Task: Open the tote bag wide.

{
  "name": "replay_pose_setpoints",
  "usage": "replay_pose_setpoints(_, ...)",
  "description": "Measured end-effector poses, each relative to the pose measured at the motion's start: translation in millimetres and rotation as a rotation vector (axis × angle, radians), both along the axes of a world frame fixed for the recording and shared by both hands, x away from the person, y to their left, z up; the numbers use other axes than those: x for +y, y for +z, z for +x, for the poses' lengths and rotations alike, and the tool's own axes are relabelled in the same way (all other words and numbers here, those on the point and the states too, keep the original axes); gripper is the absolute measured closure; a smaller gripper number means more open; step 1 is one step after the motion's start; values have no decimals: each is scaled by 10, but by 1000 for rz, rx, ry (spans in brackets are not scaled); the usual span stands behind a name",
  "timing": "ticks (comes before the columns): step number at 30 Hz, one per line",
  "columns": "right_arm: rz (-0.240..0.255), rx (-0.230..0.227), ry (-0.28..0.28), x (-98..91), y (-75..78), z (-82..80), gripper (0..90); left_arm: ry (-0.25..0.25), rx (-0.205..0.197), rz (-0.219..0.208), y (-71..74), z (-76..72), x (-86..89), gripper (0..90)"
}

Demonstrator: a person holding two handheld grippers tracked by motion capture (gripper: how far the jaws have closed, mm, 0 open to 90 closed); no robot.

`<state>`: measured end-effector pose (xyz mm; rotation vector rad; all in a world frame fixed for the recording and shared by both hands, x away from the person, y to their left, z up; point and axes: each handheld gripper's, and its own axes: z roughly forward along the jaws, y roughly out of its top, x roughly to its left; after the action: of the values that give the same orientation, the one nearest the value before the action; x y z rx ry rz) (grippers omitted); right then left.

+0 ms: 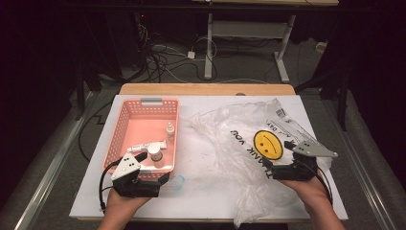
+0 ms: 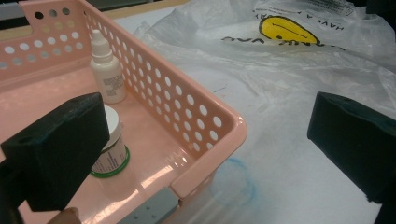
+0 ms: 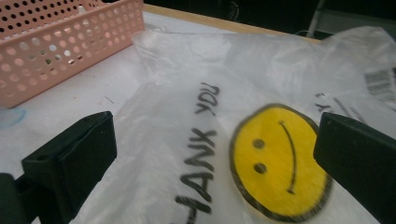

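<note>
Left gripper (image 1: pixel 154 168): I see jaws wide apart astride the basket (image 1: pixel 125 120) corner, holding nothing. Right gripper (image 1: pixel 272 168): jaws fully apart over the bag (image 1: pixel 225 129), empty. Bag lies flat, right of basket, on one white table (image 1: pixel 201 196). Room dark, cables on floor. Basket holds one dropper bottle (image 1: pixel 170 130), one jar (image 1: pixel 154 152), one tube (image 1: pixel 146 146).

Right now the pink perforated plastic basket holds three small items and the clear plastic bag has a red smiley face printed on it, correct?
Not quite: the smiley face on the clear plastic bag is yellow, as the right gripper view shows. The pink perforated plastic basket does hold three small items.
</note>
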<state>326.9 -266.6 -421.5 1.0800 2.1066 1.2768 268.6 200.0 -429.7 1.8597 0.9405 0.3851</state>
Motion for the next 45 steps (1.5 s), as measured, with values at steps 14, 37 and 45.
replay_pose_setpoints(14,-3,16,86,503,-41,183,0,-10,-2,-2,-1,-60,-5,0)
replay_pose_setpoints(37,-170,144,219,885,-259,231,361,4,-17,2,-29,-241,33,0)
replay_pose_setpoints(45,-144,159,241,867,-285,233,547,-4,-18,6,-37,-218,11,0)
